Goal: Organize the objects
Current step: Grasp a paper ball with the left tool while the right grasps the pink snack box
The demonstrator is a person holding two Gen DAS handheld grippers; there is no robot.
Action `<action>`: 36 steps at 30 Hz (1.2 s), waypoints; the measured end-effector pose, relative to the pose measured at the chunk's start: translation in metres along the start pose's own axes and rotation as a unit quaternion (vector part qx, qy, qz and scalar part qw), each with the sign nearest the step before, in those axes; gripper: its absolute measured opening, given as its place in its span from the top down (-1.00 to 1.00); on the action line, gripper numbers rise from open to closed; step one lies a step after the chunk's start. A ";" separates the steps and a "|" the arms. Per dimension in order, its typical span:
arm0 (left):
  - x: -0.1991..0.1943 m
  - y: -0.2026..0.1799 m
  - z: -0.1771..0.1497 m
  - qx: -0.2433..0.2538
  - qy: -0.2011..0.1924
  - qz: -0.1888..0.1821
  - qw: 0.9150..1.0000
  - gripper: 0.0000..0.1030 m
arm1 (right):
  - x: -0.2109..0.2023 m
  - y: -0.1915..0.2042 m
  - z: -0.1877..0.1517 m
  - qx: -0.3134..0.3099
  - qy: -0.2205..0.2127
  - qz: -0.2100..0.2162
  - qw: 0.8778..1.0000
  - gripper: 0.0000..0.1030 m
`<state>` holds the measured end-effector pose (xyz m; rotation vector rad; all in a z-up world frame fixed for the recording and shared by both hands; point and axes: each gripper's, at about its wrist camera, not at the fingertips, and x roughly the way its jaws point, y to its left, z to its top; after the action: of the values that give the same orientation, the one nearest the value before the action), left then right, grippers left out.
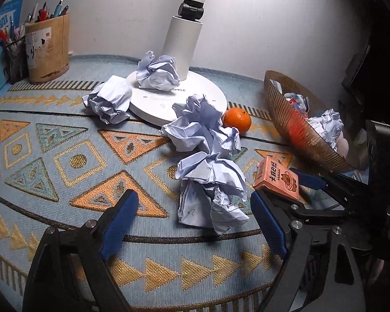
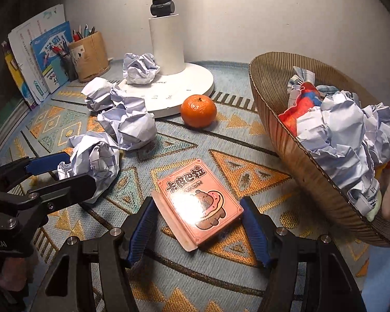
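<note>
My left gripper (image 1: 192,218) is open, its blue pads on either side of the nearest crumpled paper ball (image 1: 210,189), which also shows in the right wrist view (image 2: 93,163). My right gripper (image 2: 199,231) is open around a pink card box (image 2: 199,204) that lies on the patterned cloth; the box also shows in the left wrist view (image 1: 278,180). Whether the pads touch it I cannot tell. Three more paper balls (image 1: 200,124) (image 1: 109,98) (image 1: 157,70) lie toward the lamp. An orange (image 2: 198,110) sits by the lamp base.
A white desk lamp (image 1: 179,96) stands at the back centre. A brown ribbed basket (image 2: 280,130) at the right holds crumpled paper and cloth. A cardboard pen holder (image 1: 48,46), a mesh pen cup (image 1: 15,59) and booklets (image 2: 36,59) stand at the back left.
</note>
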<state>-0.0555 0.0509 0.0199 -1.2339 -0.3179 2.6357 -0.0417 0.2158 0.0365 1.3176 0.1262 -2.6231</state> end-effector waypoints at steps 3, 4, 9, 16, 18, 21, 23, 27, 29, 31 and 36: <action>0.003 0.000 0.000 -0.002 0.011 -0.012 1.000 -0.08 | 0.000 0.002 0.001 0.000 -0.004 0.003 1.000 -0.12; 0.005 0.001 0.000 -0.001 0.017 -0.020 1.000 0.16 | -0.002 0.003 0.000 -0.001 -0.006 0.004 1.000 -0.02; -0.008 0.000 -0.007 0.007 0.010 -0.026 1.000 0.36 | -0.018 0.006 -0.010 0.030 -0.016 0.028 0.999 0.13; -0.054 0.012 -0.041 0.000 -0.024 0.006 1.000 0.36 | -0.059 0.008 -0.045 0.129 0.001 0.000 0.992 0.16; -0.061 0.016 -0.050 -0.008 -0.033 0.014 0.999 0.36 | -0.063 0.012 -0.055 0.145 0.002 0.006 0.989 0.16; -0.063 0.024 -0.058 -0.025 -0.036 0.013 0.999 0.36 | -0.058 0.025 -0.065 0.133 0.010 0.015 0.991 0.16; -0.068 0.025 -0.058 -0.022 -0.051 0.015 0.998 0.36 | -0.060 0.029 -0.070 0.128 0.008 0.014 0.992 0.07; -0.064 0.012 -0.060 0.010 -0.052 0.036 0.998 0.36 | -0.074 0.027 -0.077 0.125 -0.017 0.014 0.992 -0.30; -0.065 0.008 -0.062 0.023 -0.055 0.034 0.998 0.36 | -0.075 0.026 -0.078 0.119 -0.021 0.007 0.993 -0.30; -0.065 0.010 -0.062 0.018 -0.055 0.034 0.998 0.36 | -0.072 0.027 -0.077 0.111 -0.020 -0.004 0.994 -0.30; -0.065 0.017 -0.062 0.001 -0.052 0.031 0.998 0.36 | -0.057 0.039 -0.071 0.091 -0.004 -0.001 0.996 -0.30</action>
<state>0.0312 0.0228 0.0234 -1.1261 -0.2987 2.7592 0.0561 0.1980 0.0402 1.3627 -0.1163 -2.6956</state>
